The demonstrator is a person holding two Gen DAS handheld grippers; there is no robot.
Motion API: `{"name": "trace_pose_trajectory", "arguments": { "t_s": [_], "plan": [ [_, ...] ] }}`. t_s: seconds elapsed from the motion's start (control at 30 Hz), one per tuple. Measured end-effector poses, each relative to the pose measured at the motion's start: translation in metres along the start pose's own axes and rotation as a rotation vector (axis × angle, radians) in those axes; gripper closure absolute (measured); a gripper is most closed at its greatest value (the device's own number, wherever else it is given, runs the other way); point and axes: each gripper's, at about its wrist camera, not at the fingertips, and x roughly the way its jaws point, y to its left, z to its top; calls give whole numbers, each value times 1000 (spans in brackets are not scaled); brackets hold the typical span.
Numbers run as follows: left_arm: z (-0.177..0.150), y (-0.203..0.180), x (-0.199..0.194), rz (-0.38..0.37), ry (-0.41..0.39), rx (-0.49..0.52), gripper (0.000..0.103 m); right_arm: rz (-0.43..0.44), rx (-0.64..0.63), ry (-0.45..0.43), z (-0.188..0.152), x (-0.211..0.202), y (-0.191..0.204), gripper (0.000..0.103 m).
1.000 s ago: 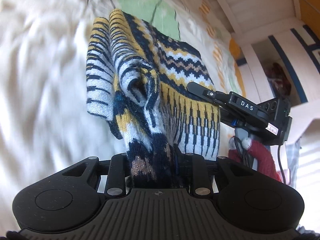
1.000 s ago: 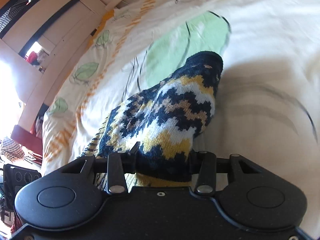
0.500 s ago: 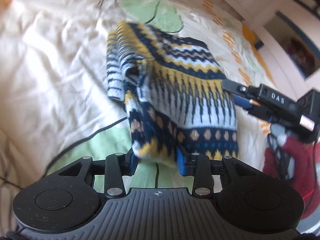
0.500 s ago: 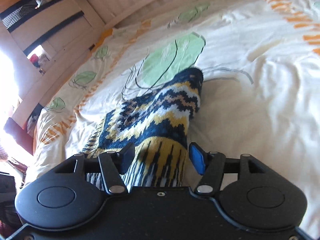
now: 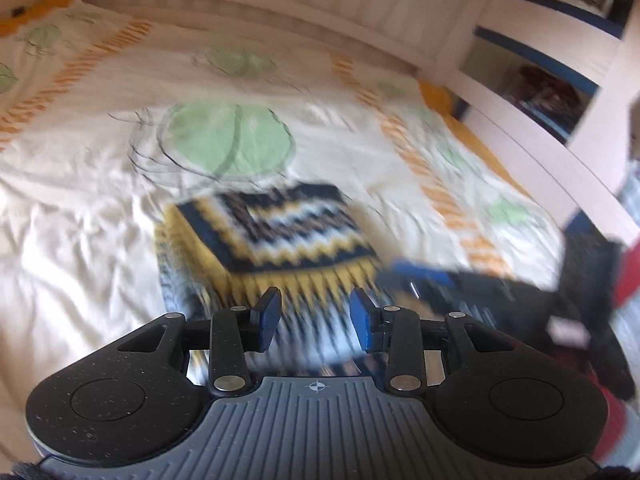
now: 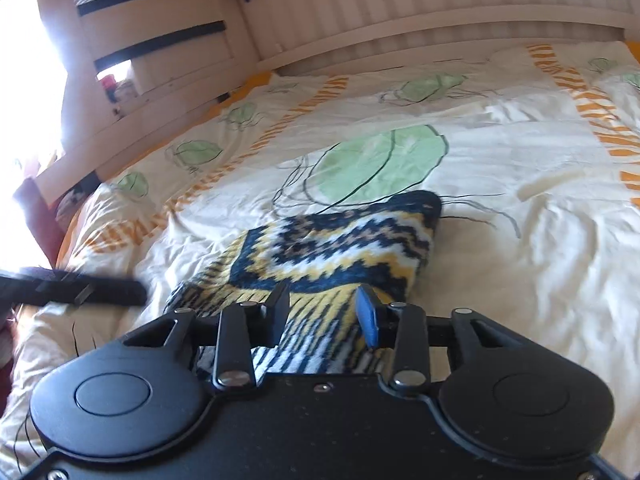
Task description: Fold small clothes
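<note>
A knitted sweater (image 5: 272, 236) in navy, yellow and white zigzags lies folded on the bed, blurred in the left wrist view. My left gripper (image 5: 314, 308) hovers above its near edge, open, with nothing between the blue pads. My right gripper (image 5: 440, 284) shows there as a dark blur by the sweater's right edge. In the right wrist view the sweater (image 6: 340, 248) lies flat ahead. The right gripper (image 6: 323, 304) is over its near end; its jaws are closing and grip nothing. The left gripper (image 6: 80, 292) is a dark bar at the left.
The cream duvet (image 5: 80, 216) carries green leaf prints (image 5: 228, 144) and orange stripes. A white slatted headboard (image 6: 400, 12) runs along the far side. White shelving with blue trim (image 5: 540, 80) stands to the right of the bed.
Both grippers have let go of the sweater and drawn back and upward. The sweater, lifted and bunched a second ago, now lies folded flat on the duvet.
</note>
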Motion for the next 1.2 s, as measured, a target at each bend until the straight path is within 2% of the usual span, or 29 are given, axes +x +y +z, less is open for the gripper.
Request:
{"name": "trace_pose_trajectory", "arguments": {
  "t_s": [0.13, 0.3, 0.37, 0.43, 0.6, 0.7, 0.83, 1.03, 1.13, 1.2],
  "plan": [
    [4, 22, 34, 78, -16, -78, 67, 20, -33, 107, -17, 20, 3, 55],
    [-4, 45, 58, 172, -34, -137, 67, 35, -73, 126, -20, 18, 6, 55],
    [-11, 53, 66, 218, 5, -151, 66, 44, -74, 131, -16, 16, 5, 55],
    [-20, 58, 63, 216, -1, -151, 65, 47, -86, 115, -11, 12, 7, 55],
    [-26, 55, 55, 224, -15, -137, 65, 9, -77, -13, 9, 9, 7, 54],
    [-28, 56, 56, 222, -18, -157, 65, -20, -65, -7, 16, 29, 0, 53],
    [-29, 57, 57, 219, -22, -162, 65, -23, -36, 110, 6, 68, -13, 53],
    [-29, 56, 58, 226, -21, -160, 65, -24, -40, 84, 2, 67, -11, 53],
    [-28, 55, 58, 230, -17, -145, 64, -3, -34, 62, 5, 57, -9, 45],
    [-27, 54, 59, 235, -14, -133, 64, 6, -28, 40, 6, 48, -5, 30]
  ]
}}
